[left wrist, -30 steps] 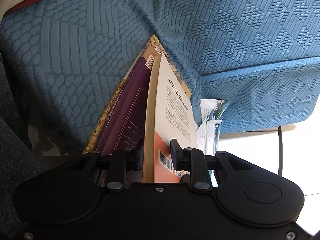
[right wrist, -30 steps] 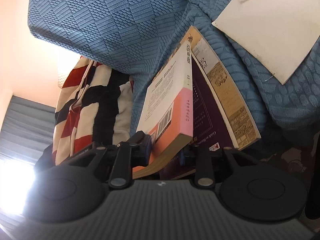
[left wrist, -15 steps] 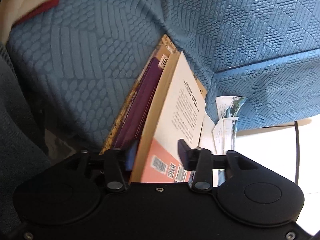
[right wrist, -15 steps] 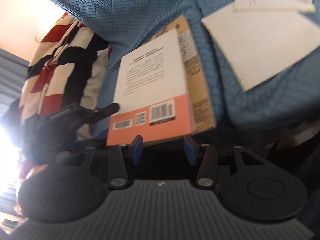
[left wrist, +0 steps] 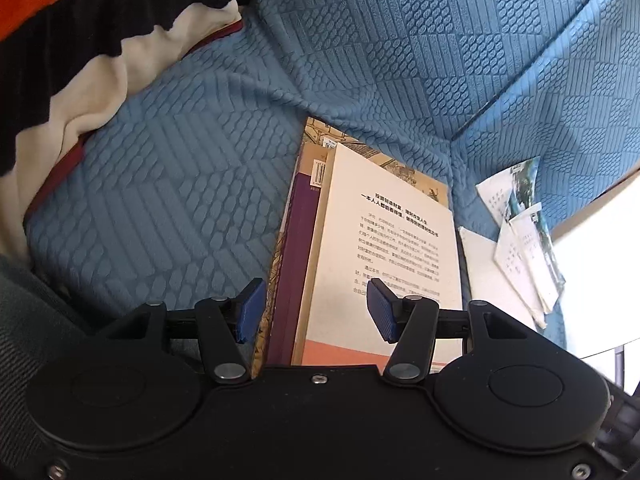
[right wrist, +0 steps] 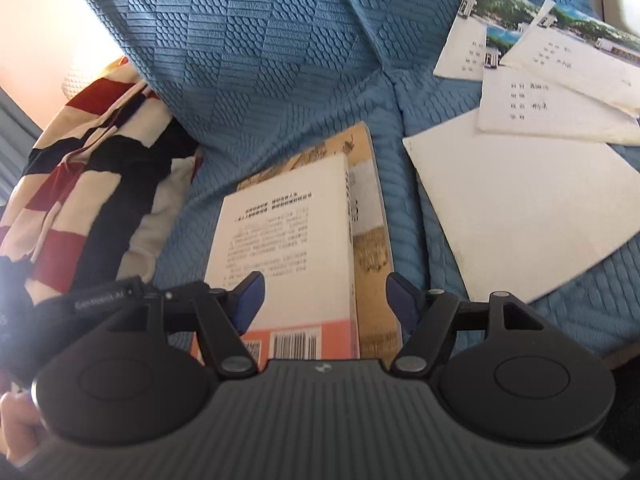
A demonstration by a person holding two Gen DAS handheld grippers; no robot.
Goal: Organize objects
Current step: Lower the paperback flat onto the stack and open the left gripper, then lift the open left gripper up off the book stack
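A stack of three books lies flat on the blue sofa seat [left wrist: 168,200]. On top is a white book with an orange band [left wrist: 392,248] [right wrist: 284,248], under it a purple book [left wrist: 296,264], and at the bottom a tan illustrated book [left wrist: 400,164] [right wrist: 372,240]. My left gripper [left wrist: 316,312] hovers over the stack's near end. Its jaws are opening and its blue pads [left wrist: 250,310] stand clear of the book edges. My right gripper [right wrist: 325,300] hangs over the same end. Its jaws are opening too, and its pads touch nothing.
A red, black and cream striped cloth [left wrist: 80,40] [right wrist: 80,184] is bunched on the seat left of the books. A large white sheet [right wrist: 520,208] and several printed cards [right wrist: 540,64] [left wrist: 520,240] lie to the right. The sofa back rises behind. A hand [right wrist: 16,420] shows at the lower left.
The books stood on edge, clamped between both grippers. They have dropped flat onto the seat, and both grippers have let go, opened wide and drawn back.
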